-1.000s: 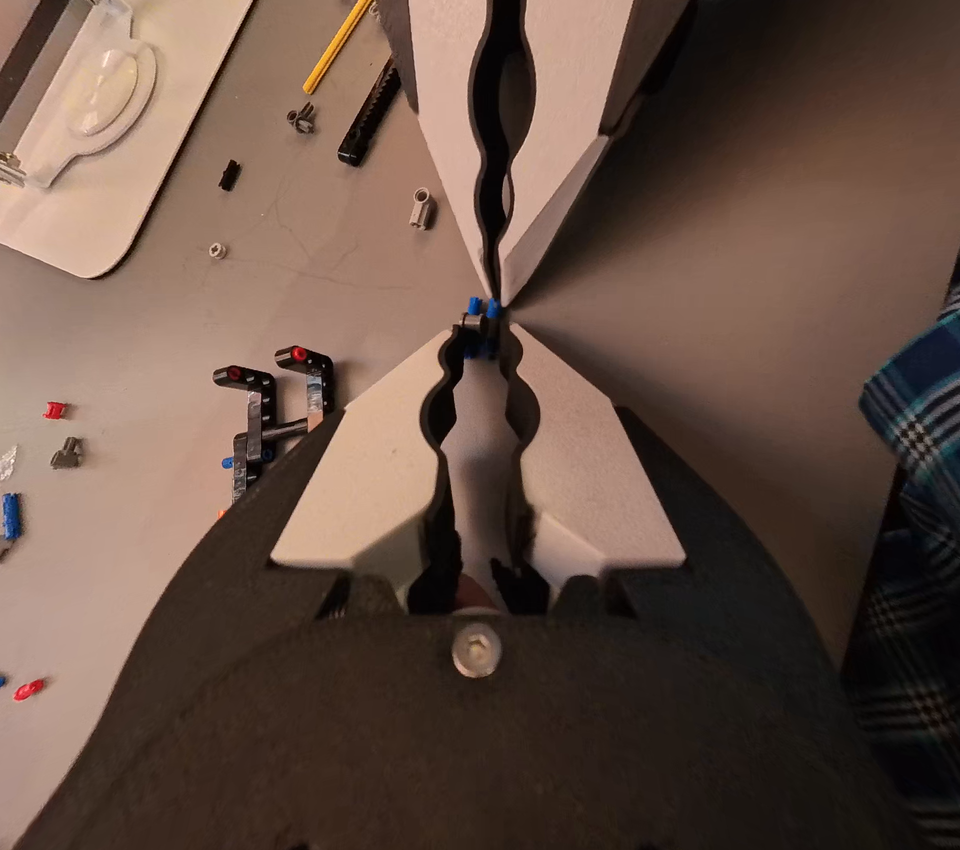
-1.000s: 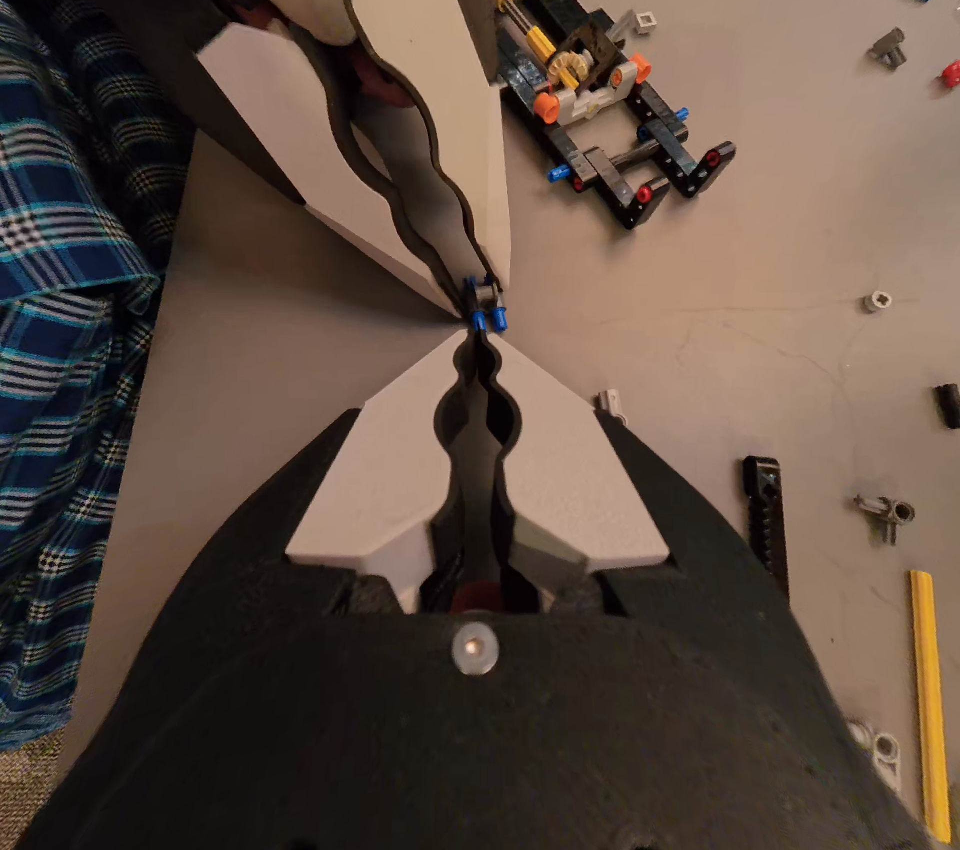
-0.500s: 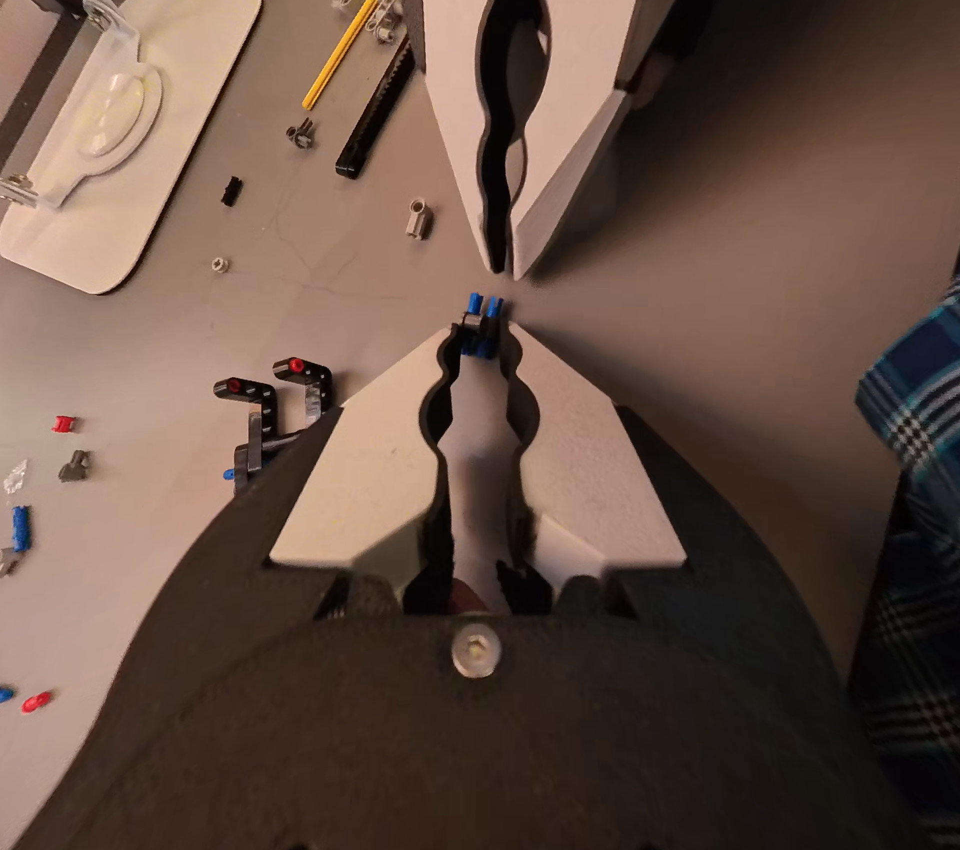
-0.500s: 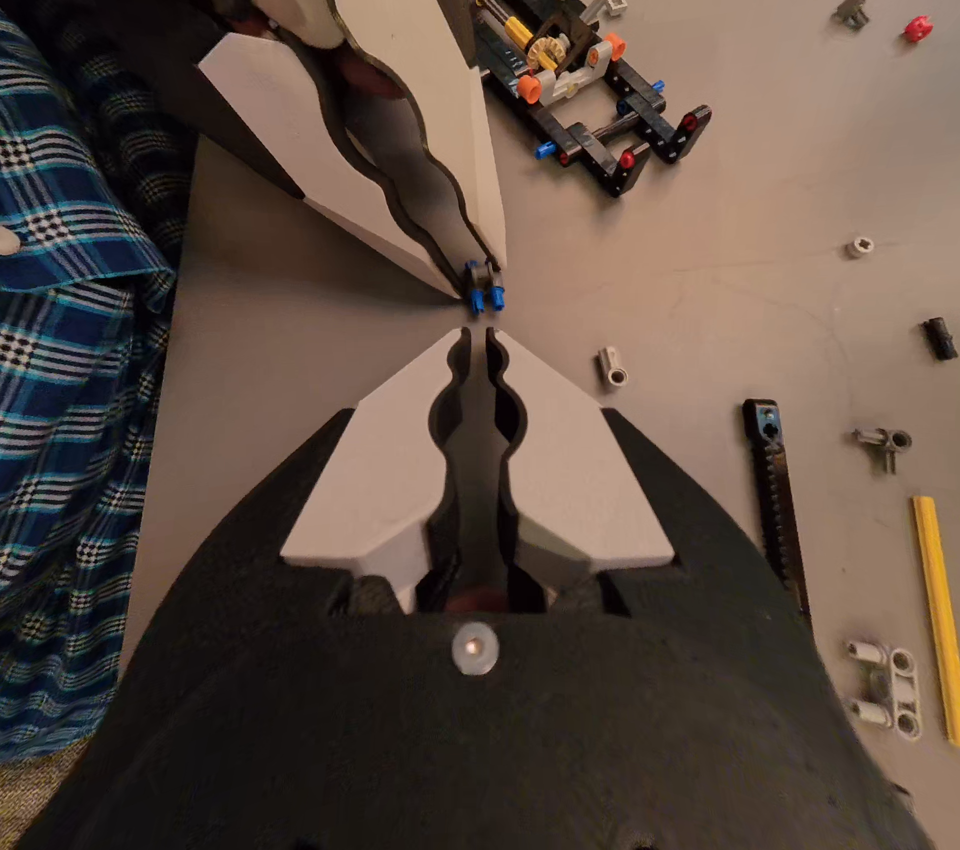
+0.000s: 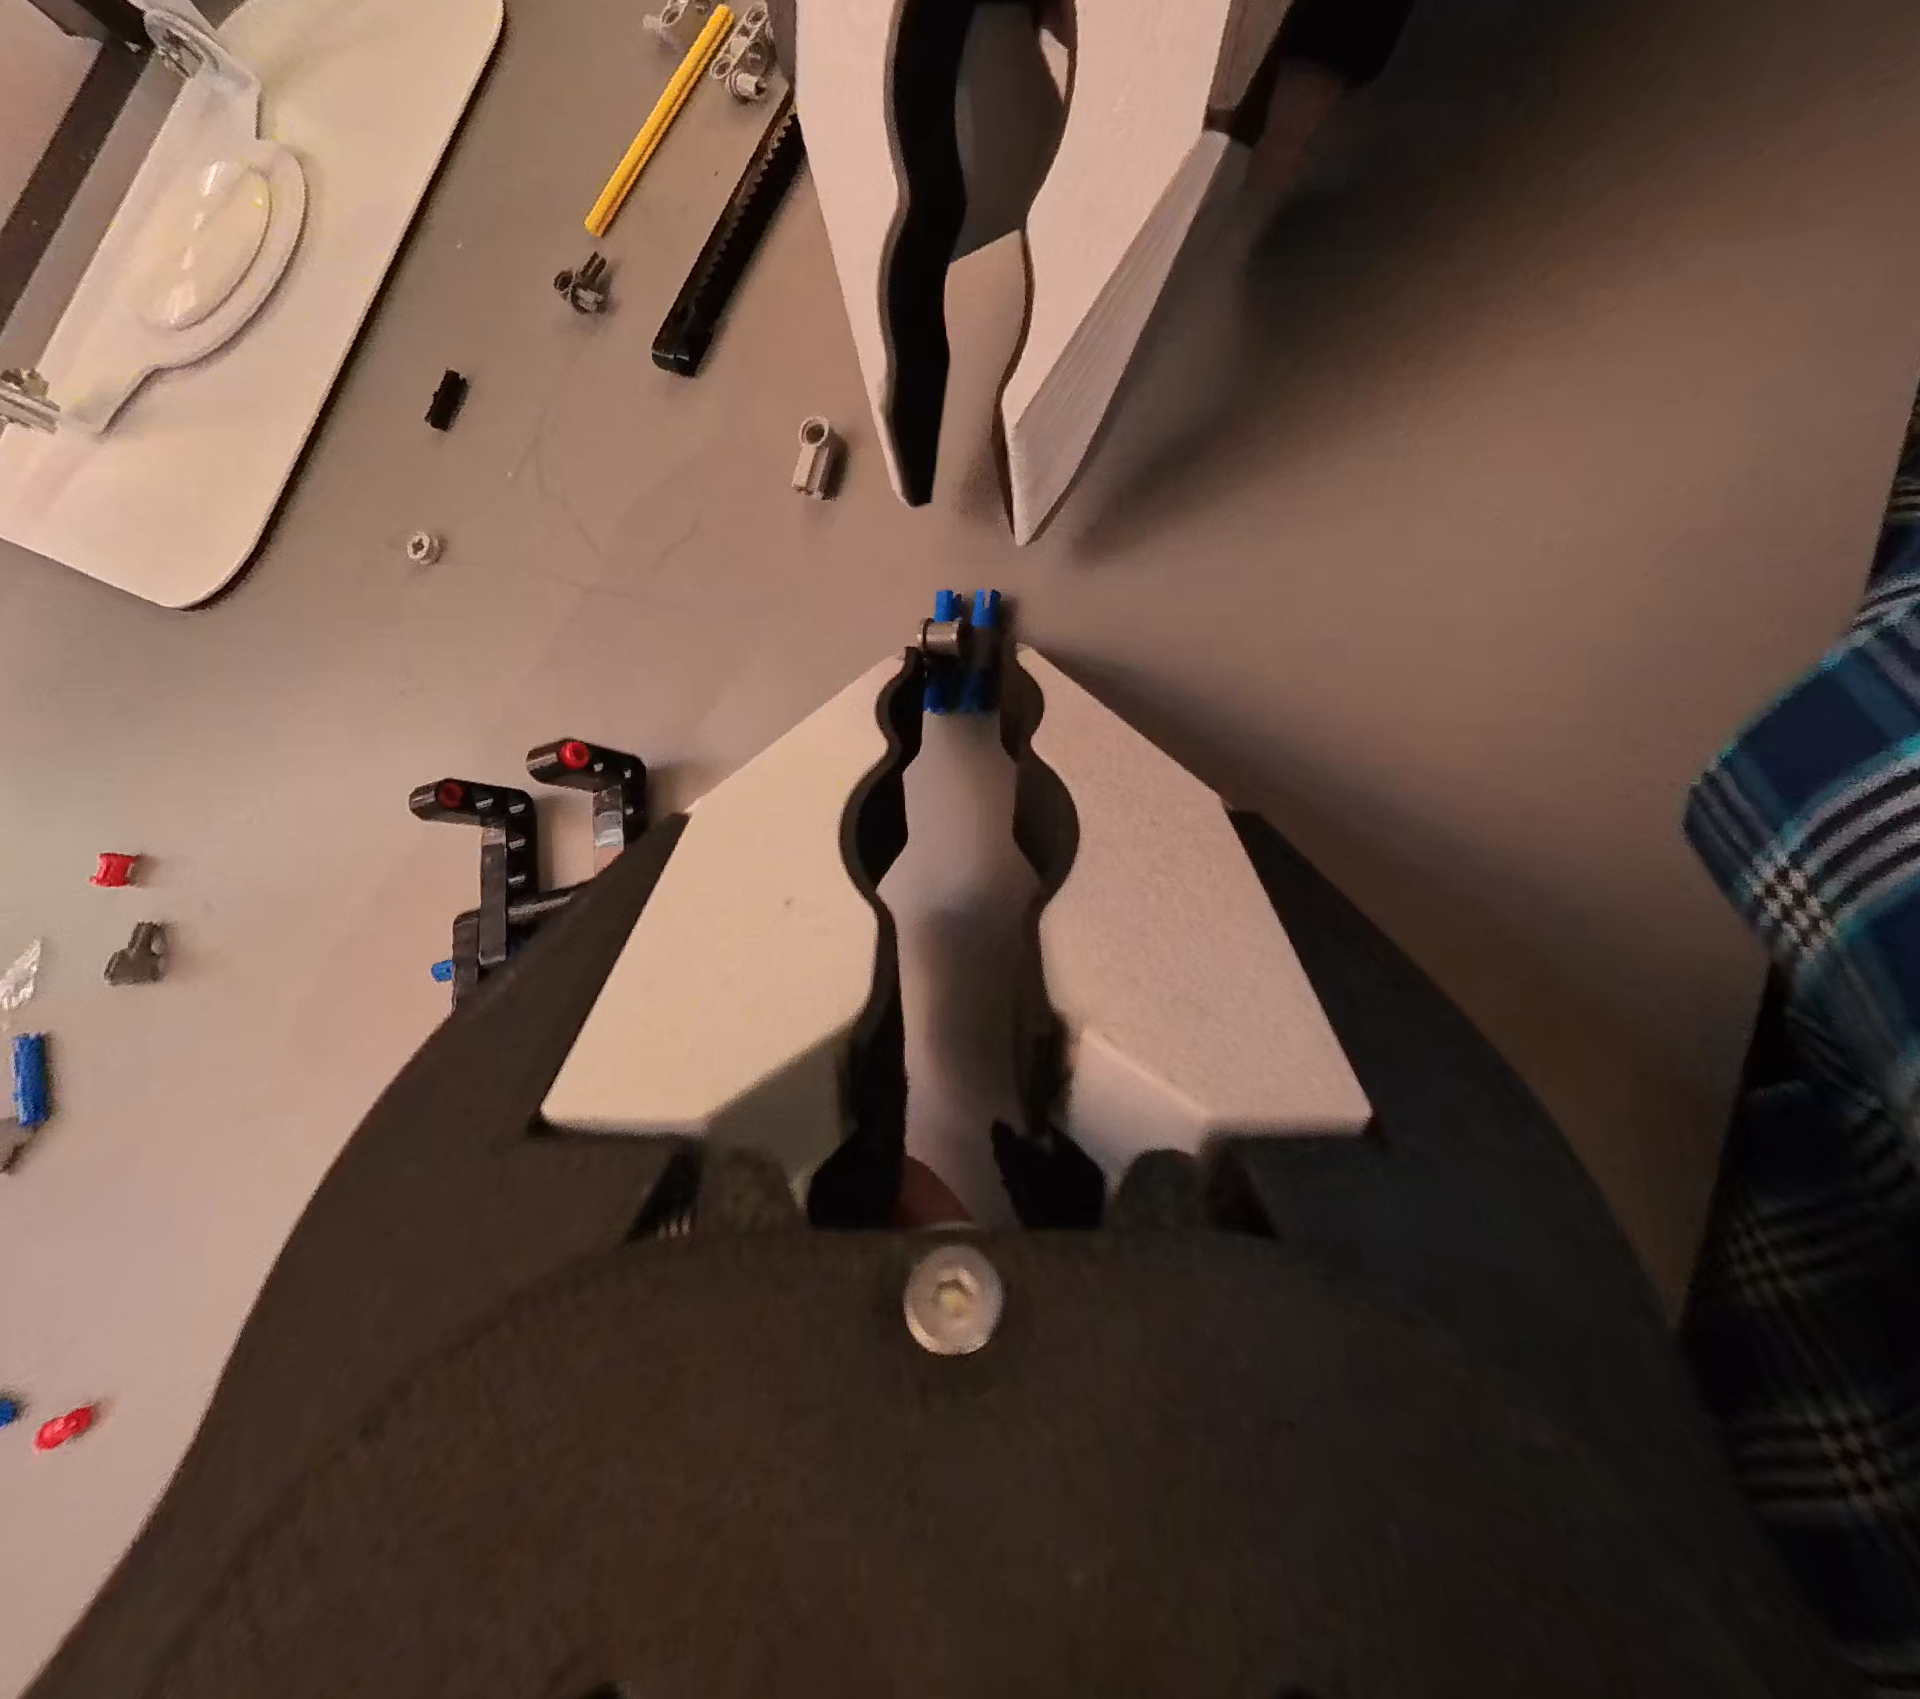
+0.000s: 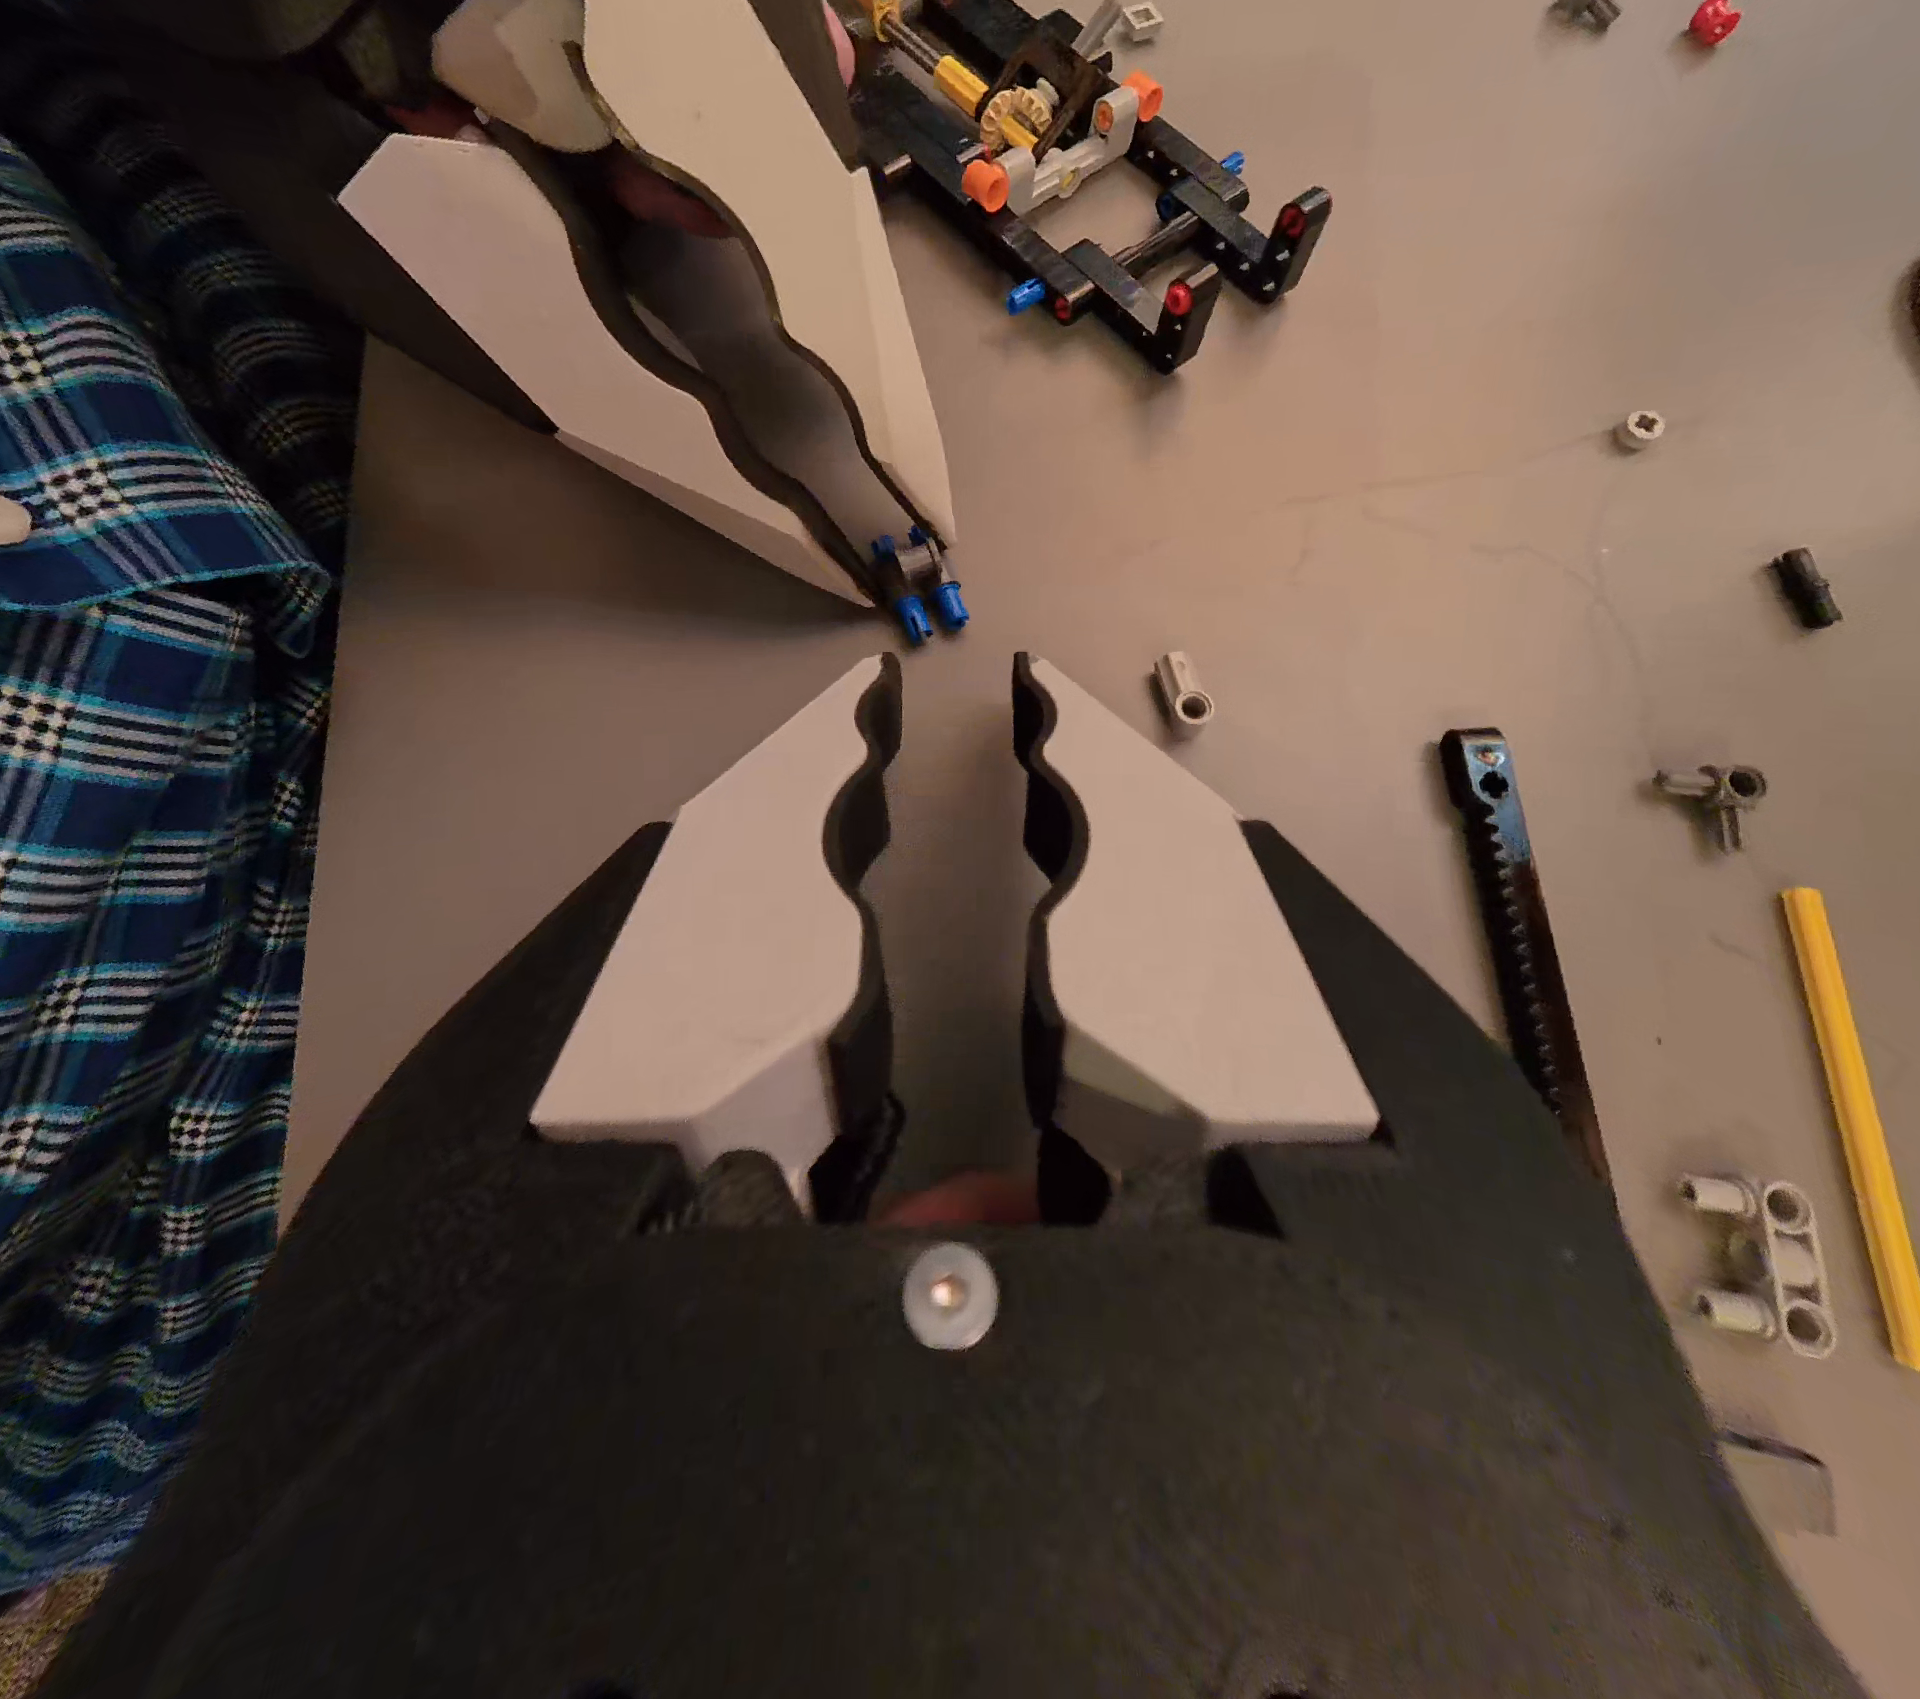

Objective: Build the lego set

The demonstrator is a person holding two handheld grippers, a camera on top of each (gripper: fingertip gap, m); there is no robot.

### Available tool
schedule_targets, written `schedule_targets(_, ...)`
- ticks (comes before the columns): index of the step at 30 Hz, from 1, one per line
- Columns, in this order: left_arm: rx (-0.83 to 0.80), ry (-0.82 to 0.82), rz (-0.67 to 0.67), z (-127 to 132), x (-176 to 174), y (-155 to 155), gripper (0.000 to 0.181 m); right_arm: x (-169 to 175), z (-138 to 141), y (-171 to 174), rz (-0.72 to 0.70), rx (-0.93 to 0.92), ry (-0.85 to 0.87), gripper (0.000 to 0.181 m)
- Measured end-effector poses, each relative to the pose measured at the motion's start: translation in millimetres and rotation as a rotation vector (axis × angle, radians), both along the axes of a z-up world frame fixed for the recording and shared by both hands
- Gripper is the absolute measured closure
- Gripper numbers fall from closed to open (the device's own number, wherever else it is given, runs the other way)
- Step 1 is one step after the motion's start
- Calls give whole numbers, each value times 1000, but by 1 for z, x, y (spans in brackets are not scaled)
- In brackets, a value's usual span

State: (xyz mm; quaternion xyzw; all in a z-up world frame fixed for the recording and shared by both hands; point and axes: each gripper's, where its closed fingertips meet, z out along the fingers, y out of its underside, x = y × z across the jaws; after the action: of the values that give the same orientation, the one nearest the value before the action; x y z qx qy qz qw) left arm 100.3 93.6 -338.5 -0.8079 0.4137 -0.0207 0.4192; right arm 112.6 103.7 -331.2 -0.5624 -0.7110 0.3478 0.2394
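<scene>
Your right gripper has backed off, jaws now spread and empty. Your left gripper pinches the grey connector with blue pins at its very tips above the table; a loosened grip would drop it.

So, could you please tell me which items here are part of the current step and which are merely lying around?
In use:
- small grey connector with two blue pins, gripped by the left tool
- right tool, open, just apart from it
- black-framed chassis with orange bushes, likely its destination

Lying about:
- yellow axle rod
- black toothed rack
- light grey sleeve
- red bush
</scene>
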Motion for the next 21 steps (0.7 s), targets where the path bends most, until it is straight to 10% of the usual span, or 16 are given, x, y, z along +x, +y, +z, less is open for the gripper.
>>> schedule_targets(1, 3, 3, -2, 0, 1, 0, 169, 1, 1, 1, -8, -9, 3, 162)
schedule_targets(21, 169, 27, -46, 31, 24, 15, 170, 8, 24, 14, -140, -290, 70, 156)
